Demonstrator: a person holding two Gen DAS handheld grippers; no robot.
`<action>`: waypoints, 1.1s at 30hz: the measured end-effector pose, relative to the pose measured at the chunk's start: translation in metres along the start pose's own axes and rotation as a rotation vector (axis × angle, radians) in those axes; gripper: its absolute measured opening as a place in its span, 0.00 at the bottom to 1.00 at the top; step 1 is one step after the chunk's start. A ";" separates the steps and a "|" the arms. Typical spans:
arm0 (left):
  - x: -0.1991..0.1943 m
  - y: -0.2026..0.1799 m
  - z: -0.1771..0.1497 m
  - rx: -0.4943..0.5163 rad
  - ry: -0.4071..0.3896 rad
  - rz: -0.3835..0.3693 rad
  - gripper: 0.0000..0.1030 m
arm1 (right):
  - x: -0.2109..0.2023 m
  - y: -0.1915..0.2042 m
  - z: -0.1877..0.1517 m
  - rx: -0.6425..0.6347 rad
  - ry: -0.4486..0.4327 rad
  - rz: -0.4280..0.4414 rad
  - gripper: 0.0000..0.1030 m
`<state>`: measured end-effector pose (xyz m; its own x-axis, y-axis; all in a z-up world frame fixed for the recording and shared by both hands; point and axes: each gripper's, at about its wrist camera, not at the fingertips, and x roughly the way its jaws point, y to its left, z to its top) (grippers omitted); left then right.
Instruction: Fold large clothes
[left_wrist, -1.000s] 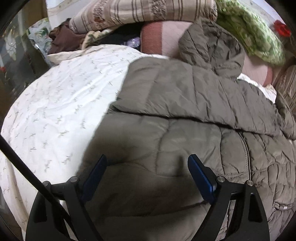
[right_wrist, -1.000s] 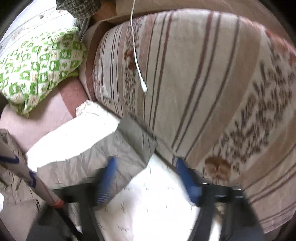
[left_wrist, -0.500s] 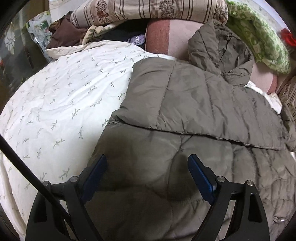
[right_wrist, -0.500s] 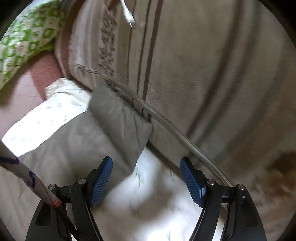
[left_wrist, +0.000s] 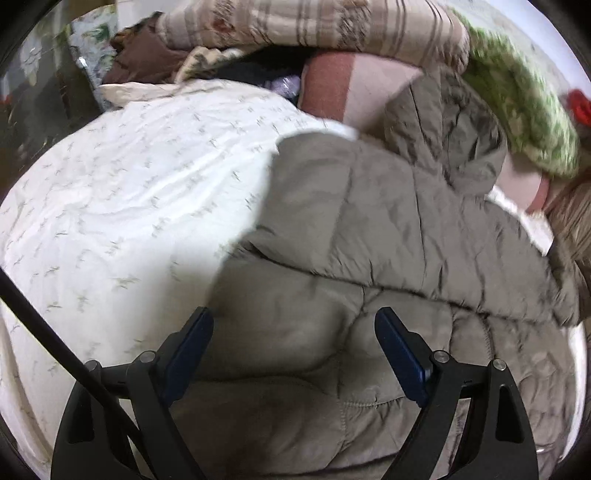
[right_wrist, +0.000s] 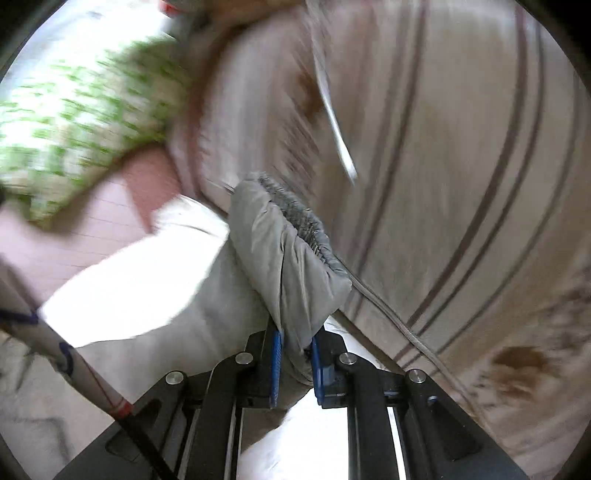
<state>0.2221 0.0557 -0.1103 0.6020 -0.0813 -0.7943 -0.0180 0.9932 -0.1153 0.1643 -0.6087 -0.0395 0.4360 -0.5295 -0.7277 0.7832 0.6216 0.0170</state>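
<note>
Left gripper (left_wrist: 293, 328) hovers low over the jacket (left_wrist: 369, 236), jaws spread wide, holding nothing. Right gripper (right_wrist: 295, 354) points forward, jaws pinched onto the sleeve (right_wrist: 280, 251) near its cuff. Jacket lies flat on the sheet (left_wrist: 129, 192), one sleeve folded across the body. Striped quilt (right_wrist: 461, 147) behind.

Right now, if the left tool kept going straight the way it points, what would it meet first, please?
Most likely the olive puffer jacket: the open left tool points at its quilted body, with the folded-over sleeve panel just beyond. How near the fabric lies is hard to judge.
</note>
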 end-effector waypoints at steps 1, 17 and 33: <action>-0.006 0.005 0.003 -0.010 -0.017 0.003 0.87 | -0.022 0.010 0.002 -0.026 -0.025 0.019 0.14; -0.083 0.118 0.038 -0.212 -0.251 0.139 0.87 | -0.218 0.305 -0.129 -0.424 0.022 0.631 0.14; -0.077 0.145 0.046 -0.325 -0.215 0.056 0.86 | -0.172 0.461 -0.309 -0.706 0.233 0.676 0.38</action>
<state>0.2102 0.2102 -0.0387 0.7456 0.0259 -0.6659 -0.2866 0.9145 -0.2854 0.3136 -0.0527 -0.1181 0.5350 0.1404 -0.8331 -0.0715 0.9901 0.1209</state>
